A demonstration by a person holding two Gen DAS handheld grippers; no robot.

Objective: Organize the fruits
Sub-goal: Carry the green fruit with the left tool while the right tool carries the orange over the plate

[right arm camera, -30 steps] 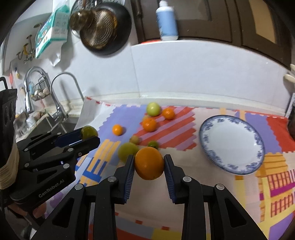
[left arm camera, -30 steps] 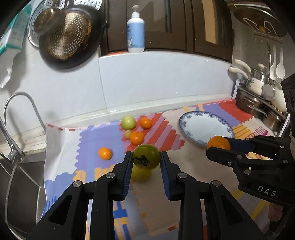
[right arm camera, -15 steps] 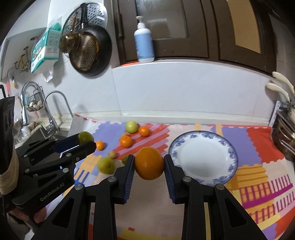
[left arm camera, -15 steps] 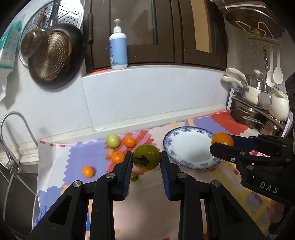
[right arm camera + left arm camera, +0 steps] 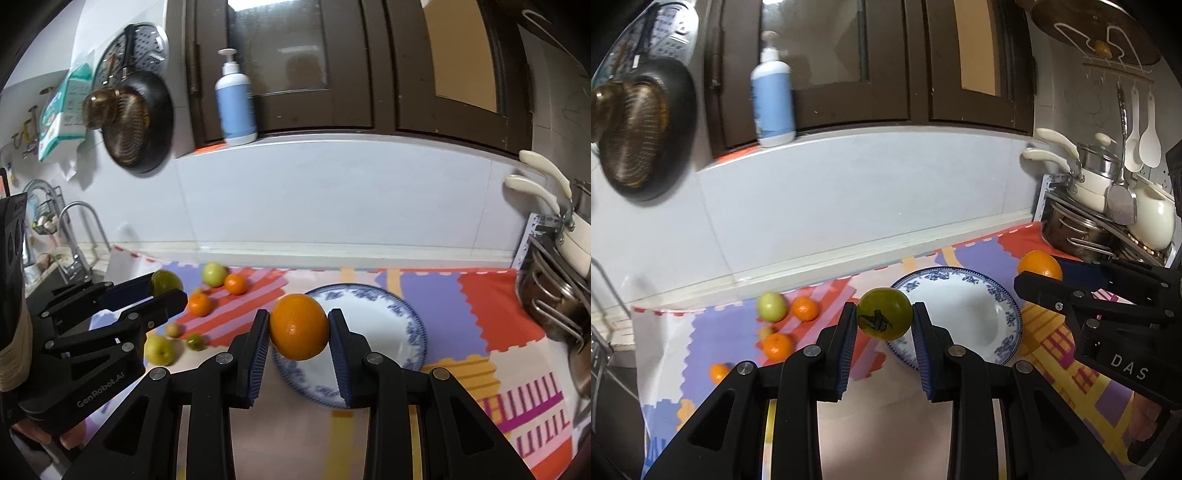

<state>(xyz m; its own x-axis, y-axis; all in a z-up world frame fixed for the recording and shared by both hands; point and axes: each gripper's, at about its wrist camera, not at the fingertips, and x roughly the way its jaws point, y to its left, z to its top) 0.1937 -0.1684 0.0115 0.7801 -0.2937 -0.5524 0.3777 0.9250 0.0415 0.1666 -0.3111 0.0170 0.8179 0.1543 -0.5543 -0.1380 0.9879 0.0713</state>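
— What were the two grippers holding when you looked?

— The left gripper (image 5: 884, 319) had its blue pads pinched on a green fruit (image 5: 884, 313) with a dark mark on its skin; the right gripper (image 5: 298, 326) was clamped the same way on a large orange (image 5: 299, 326); both fruits were held in the air, clear of the mat.

— And the plate?

— The blue-rimmed white plate (image 5: 402, 314) lay flat on the colourful patterned mat (image 5: 487, 295), and I saw nothing lying in it; from the right camera the orange hung in front of its left half, and from the left camera the green fruit hung at its left edge — whether either was truly over the plate I could not tell.

— Where was the rest of the fruit?

— Loose on the mat, left of the plate; a pale green fruit (image 5: 214, 274) beside a small orange (image 5: 235, 283) towards the wall, another small orange (image 5: 200, 303) nearer, a tiny yellowish fruit (image 5: 173, 329), a small green one (image 5: 194, 341) and a yellow-green fruit (image 5: 159, 350) nearest; one more small orange (image 5: 718, 372) showed only from the left camera, set apart to the left.

— Anything else holding things?

— A rack (image 5: 1071, 206) at the right end of the counter held pots and a white kettle; a pump bottle (image 5: 236, 107) stood on the ledge above.
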